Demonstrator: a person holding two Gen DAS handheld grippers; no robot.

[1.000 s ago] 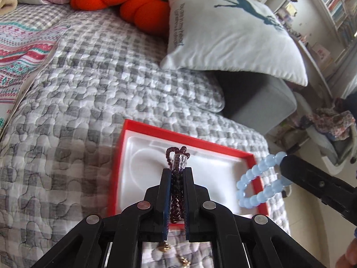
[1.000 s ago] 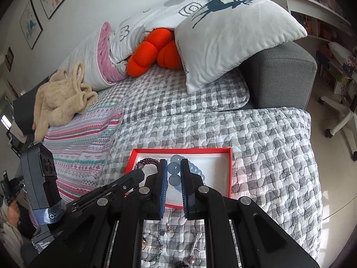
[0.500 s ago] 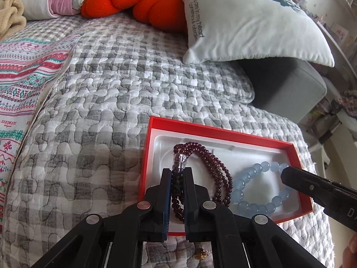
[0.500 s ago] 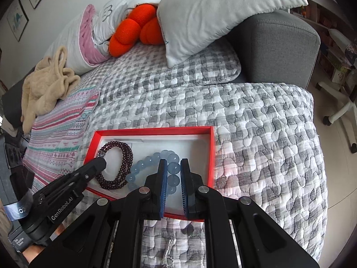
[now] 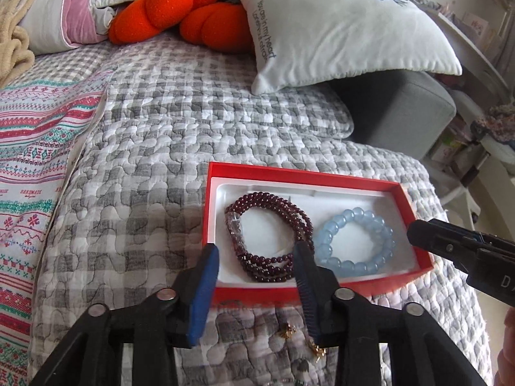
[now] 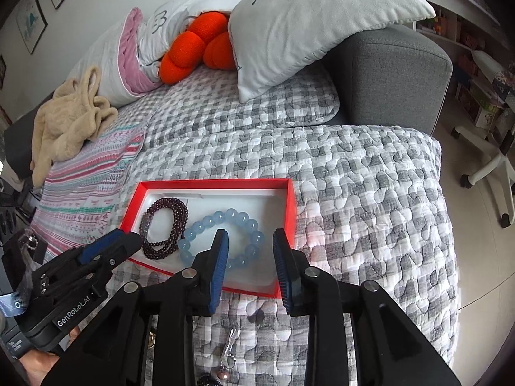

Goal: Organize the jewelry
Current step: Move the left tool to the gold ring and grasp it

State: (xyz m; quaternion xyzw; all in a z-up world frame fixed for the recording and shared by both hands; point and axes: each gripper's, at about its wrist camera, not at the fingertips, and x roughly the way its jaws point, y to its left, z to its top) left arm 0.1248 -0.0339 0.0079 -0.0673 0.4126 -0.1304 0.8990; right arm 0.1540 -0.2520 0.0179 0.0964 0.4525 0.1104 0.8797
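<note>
1. A grey-and-white checked quilt [image 5: 167, 148] covers the sofa.
2. A white deer-print cushion [image 5: 334, 22] leans on the grey sofa arm [image 6: 396, 74].
3. Orange plush cushions [image 5: 180, 9] sit behind it.
4. A beige fleece garment [image 6: 67, 122] lies on a striped patterned blanket [image 5: 35, 148].

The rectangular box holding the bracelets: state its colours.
Red box, white lining; clearest in the left wrist view.

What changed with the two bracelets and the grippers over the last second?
Both bracelets were let go. The left gripper lowered the dark red bracelet into the red box, the right gripper the blue bracelet beside it. Both sets of jaws have just been opening and now stand clear of the beads. The box, the quilt and the loose pieces before the box stayed put.
</note>
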